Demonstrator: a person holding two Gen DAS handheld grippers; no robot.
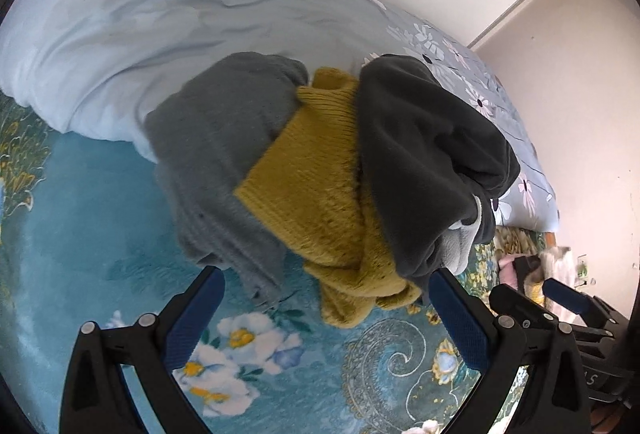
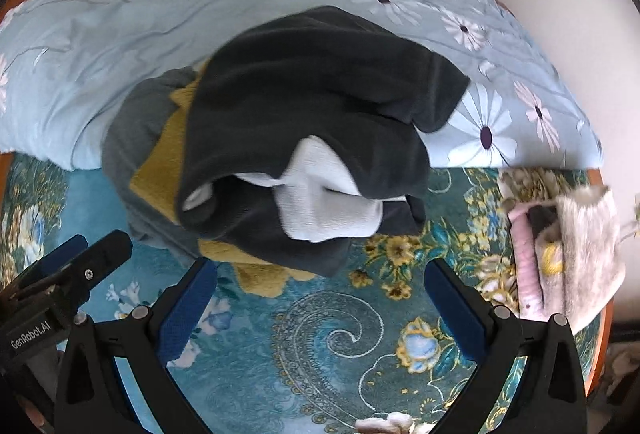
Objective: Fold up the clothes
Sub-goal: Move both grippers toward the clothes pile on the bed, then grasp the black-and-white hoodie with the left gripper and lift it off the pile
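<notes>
Lying heaped on the teal floral bedspread (image 2: 320,354), the dark grey fleece garment (image 2: 312,94) tops a mustard knit sweater (image 1: 316,174); both grippers' jaws gape empty, the left gripper (image 2: 74,252) marked "GenRobot.AI"

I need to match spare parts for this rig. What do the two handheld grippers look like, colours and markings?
Both look alike: the left gripper and right gripper have black angular plastic frames with round silver pins at the joints. The fingers carry blue textured pads. The left gripper's body, seen from the right wrist camera, bears white "GenRobot.AI" lettering.
</notes>
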